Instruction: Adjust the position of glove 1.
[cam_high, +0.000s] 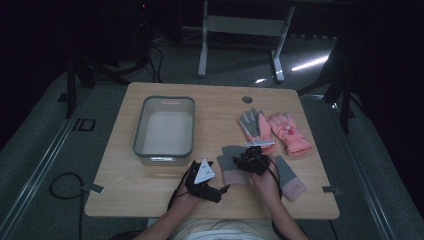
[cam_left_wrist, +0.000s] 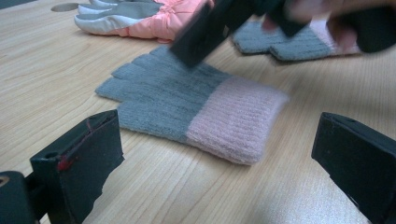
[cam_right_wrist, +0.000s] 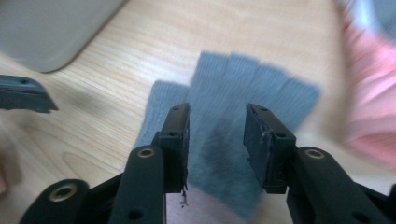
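**Right gripper above the grey knit glove, jaws parted**

Nearest to me, the left gripper (cam_high: 220, 190) rests low on the wooden table (cam_high: 150, 185), close to the front edge, with its grey three-cornered plate facing up. In the left gripper view its two black jaws stand spread wide with nothing but bare tabletop between them — the grey knit glove with a pink cuff (cam_left_wrist: 196, 112) lies flat just beyond their tips, fingers pointing away to the left, cuff toward the right.

A little farther in, the right gripper (cam_high: 252, 161) hangs over that same glove (cam_high: 232, 162). In its own view I look straight down the jaws: they are parted by a moderate gap, and the glove's grey palm (cam_right_wrist: 219, 140) fills the space between and beneath them. The pads do not press on the knit; whether their tips touch it I cannot tell, since the picture is blurred. The left gripper view shows one black jaw of the right gripper (cam_left_wrist: 205, 30) slanting down above the glove's fingers.

Just right of my right hand lies the second grey knit glove (cam_high: 289, 177), its pink cuff toward the table's front edge.

Beyond those, a pair of pink padded gloves (cam_high: 272, 131) lies side by side — one showing a grey palm. To the left, the grey plastic bin (cam_high: 165, 125) sits well apart from the gloves.
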